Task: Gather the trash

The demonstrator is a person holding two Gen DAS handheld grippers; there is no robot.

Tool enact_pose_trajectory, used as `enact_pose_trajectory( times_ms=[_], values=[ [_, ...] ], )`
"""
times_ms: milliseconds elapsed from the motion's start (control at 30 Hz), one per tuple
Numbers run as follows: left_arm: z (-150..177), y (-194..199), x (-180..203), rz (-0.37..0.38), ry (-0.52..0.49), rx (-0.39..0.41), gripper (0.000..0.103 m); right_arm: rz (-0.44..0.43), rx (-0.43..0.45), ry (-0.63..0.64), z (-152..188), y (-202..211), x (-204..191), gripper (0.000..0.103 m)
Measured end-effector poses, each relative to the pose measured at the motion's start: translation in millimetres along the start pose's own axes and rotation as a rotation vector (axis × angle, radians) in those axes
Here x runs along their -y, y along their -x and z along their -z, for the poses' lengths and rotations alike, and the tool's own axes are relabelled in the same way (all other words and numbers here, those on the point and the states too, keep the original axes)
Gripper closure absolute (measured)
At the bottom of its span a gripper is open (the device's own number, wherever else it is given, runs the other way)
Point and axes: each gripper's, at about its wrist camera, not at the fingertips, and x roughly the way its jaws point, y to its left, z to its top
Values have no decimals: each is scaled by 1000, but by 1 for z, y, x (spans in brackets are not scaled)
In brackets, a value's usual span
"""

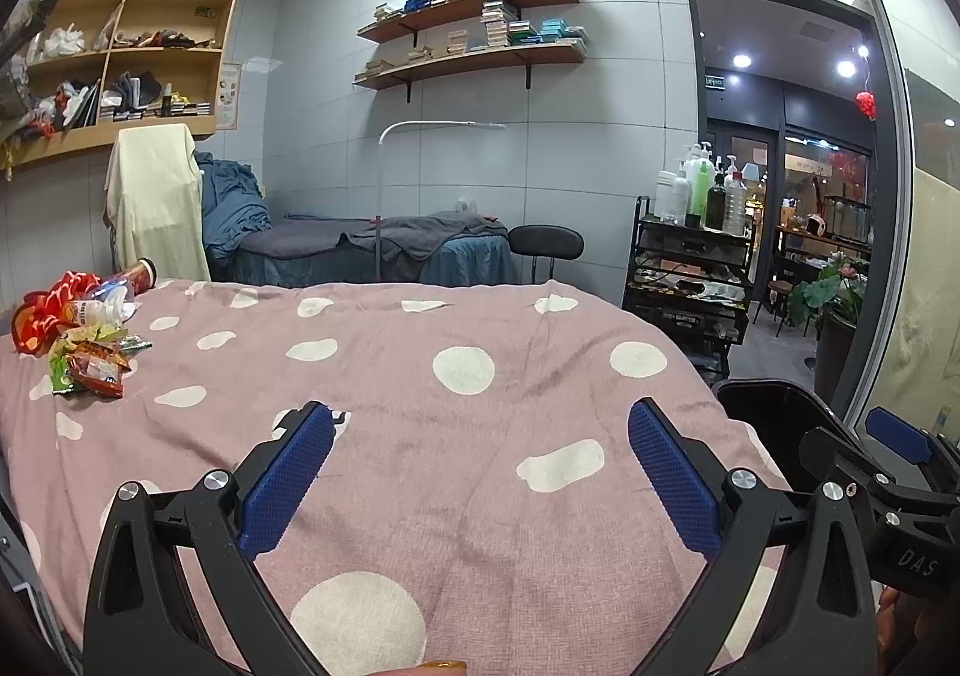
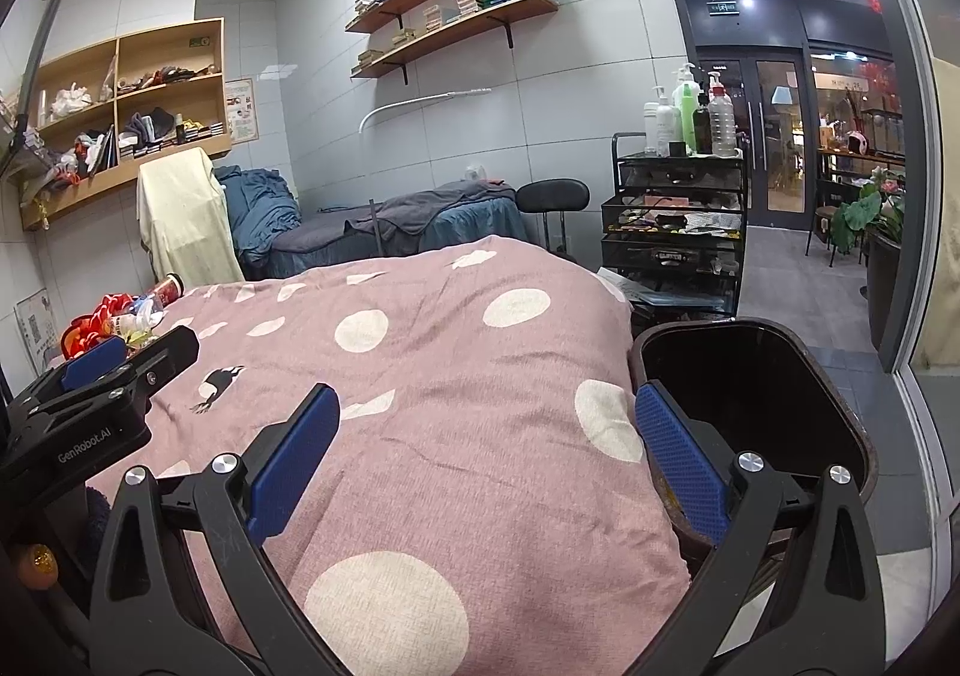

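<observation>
At the far left of the left wrist view, a heap of crumpled red, orange and green snack wrappers [image 1: 78,352] lies on the pink bedspread with white polka dots [image 1: 480,466], mixed with a clear plastic bottle [image 1: 105,301] and, behind it, a tipped red-labelled can [image 1: 141,275]. In the right wrist view the same heap sits at the mid-left edge, partly hidden behind the other tool.

Above it, in the upper left, a wooden cubby shelf with 4 compartments [image 1: 144,54] holds cloths and small boxes. A cream towel draped over a chair back [image 1: 157,196] stands just below.

In the lower centre of the left wrist view, the left gripper [image 1: 480,436] hovers over bare bedspread with its 2 blue-padded fingers spread wide, nothing between them, well apart from the wrappers.

Upper centre, 2 wooden wall shelves [image 1: 474,33] carry stacked boxes; a blue-covered massage bed [image 1: 372,244] lies beneath.

In the right wrist view, the right gripper [image 2: 486,436] is likewise spread wide and empty above the bedspread's right edge.

Right of centre stands a black wire trolley topped with pump bottles [image 2: 678,196]. At the lower right, a dark round waste bin [image 2: 774,394] sits just beside the bed, its mouth open; its inside is too dark to read.
</observation>
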Motion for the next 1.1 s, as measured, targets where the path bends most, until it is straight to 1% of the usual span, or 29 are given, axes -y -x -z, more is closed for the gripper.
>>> enact_pose_trajectory(
  times_ms=[1100],
  values=[
    [2,-4,3,7,-9,-6,5,2,-4,0,0,0,0,5]
  ],
)
